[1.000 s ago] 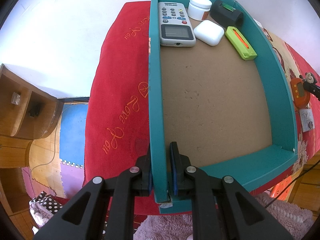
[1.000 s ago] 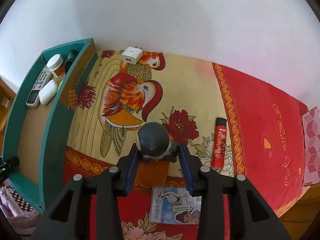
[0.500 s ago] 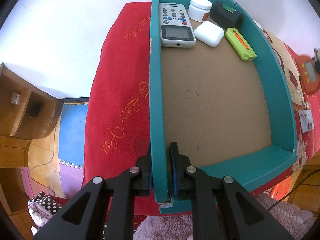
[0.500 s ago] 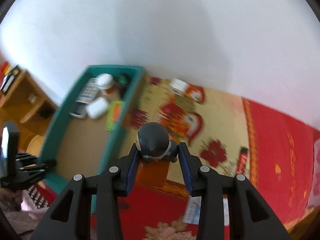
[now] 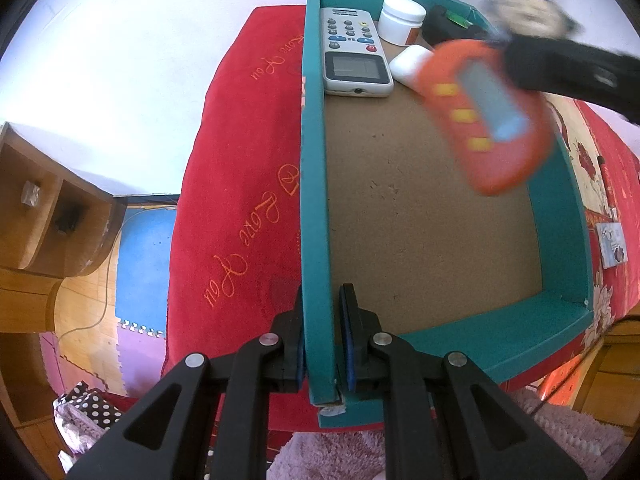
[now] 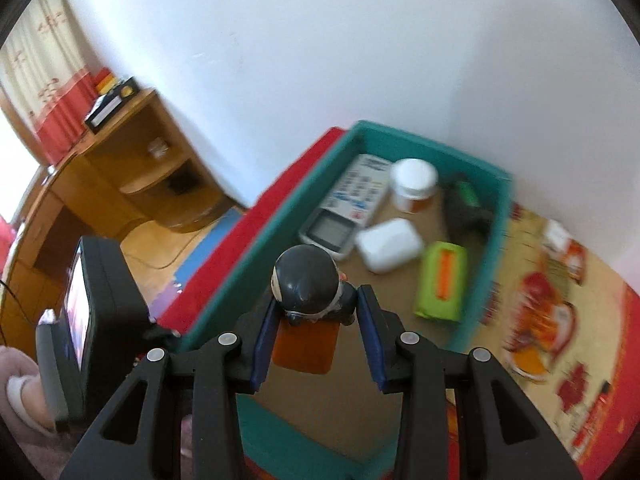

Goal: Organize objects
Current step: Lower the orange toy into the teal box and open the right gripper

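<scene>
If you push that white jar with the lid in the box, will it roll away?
Probably not. The white jar stands upright on a flat base, so it would likely slide or tip. Tipped over, its round sides might roll, but the remote beside it and the teal box walls would likely stop it.

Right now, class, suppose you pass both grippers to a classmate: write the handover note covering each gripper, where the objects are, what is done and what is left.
Left gripper: shut on the teal box, clamping its left wall near the front corner.
Right gripper: shut on the orange toy, held above the box interior, not yet released.
Done: remote, white jar, white case, green holder and a dark item lie at the box's far end.
Left: lower the toy onto the box's bare floor, open, then fetch the card lying on the bedspread.
</scene>
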Demonstrator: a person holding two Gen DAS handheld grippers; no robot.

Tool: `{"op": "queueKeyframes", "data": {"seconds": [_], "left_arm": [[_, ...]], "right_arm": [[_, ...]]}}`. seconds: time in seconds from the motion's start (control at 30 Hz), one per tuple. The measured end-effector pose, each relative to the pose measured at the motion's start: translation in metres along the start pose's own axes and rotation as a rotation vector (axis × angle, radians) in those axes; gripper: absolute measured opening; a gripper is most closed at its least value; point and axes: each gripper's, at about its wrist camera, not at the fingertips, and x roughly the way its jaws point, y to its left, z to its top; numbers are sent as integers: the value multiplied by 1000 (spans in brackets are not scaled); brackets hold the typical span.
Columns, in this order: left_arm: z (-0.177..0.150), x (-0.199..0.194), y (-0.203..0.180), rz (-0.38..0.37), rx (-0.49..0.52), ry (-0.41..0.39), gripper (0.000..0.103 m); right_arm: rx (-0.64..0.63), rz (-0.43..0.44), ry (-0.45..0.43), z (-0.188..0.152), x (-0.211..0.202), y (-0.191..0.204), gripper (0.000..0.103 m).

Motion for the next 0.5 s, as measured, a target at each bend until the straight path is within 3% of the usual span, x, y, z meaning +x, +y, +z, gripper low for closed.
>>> {"op": "queueKeyframes", "data": {"seconds": [0.5], "left_arm": [[-3,1,-1,-1,7,-1,11]], "right_arm": [[-44,-37,85,12,64,19,40]]}}
